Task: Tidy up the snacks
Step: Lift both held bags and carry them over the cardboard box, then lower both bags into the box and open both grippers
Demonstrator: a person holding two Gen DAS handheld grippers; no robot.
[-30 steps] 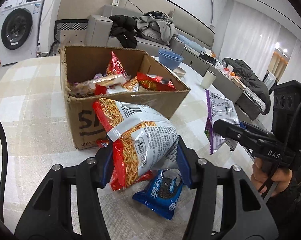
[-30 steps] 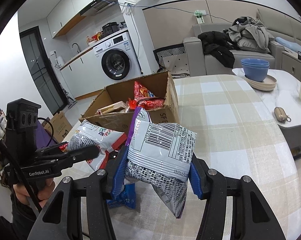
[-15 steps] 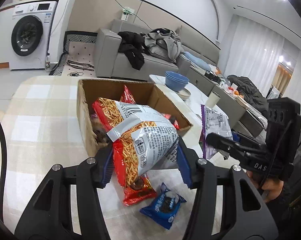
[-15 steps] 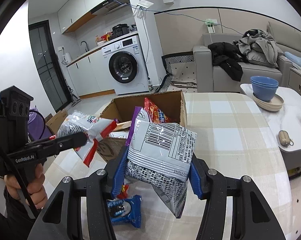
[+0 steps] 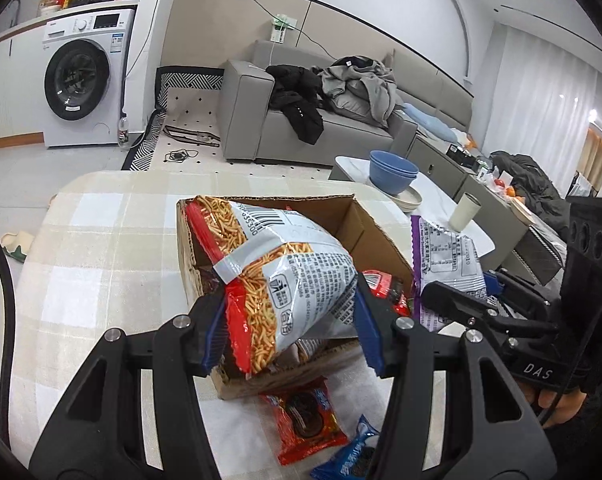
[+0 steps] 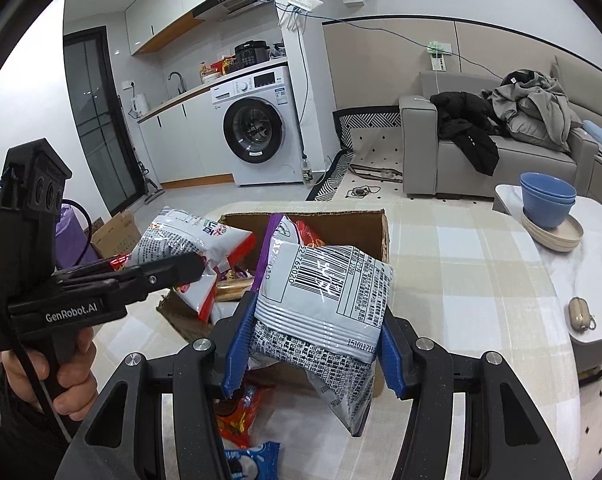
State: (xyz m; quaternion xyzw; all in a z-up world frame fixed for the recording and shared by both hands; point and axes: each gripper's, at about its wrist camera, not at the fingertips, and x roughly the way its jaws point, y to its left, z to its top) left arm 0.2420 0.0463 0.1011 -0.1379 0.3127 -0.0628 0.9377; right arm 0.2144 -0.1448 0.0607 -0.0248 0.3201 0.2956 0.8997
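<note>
My left gripper (image 5: 291,330) is shut on a red-and-silver bag of noodle snacks (image 5: 277,280), held up over the open cardboard box (image 5: 349,216). My right gripper (image 6: 313,354) is shut on a purple-and-silver snack bag (image 6: 325,300), also raised above the box (image 6: 365,224). Each gripper shows in the other's view: the right one (image 5: 429,294) at the right with its purple bag (image 5: 447,256), the left one (image 6: 197,266) at the left with its silver bag (image 6: 185,240). Several snack packs lie inside the box.
On the checked tablecloth (image 5: 101,240) in front of the box lie a red cookie pack (image 5: 305,420) and a blue cookie pack (image 5: 349,456). Blue bowls (image 6: 547,198) on a plate, a cup (image 5: 465,216) and a small pouch (image 6: 581,314) stand on the white side table to the right.
Both grippers have risen and moved forward with their bags, from in front of the box to above it. The packs on the cloth now sit lower in view.
</note>
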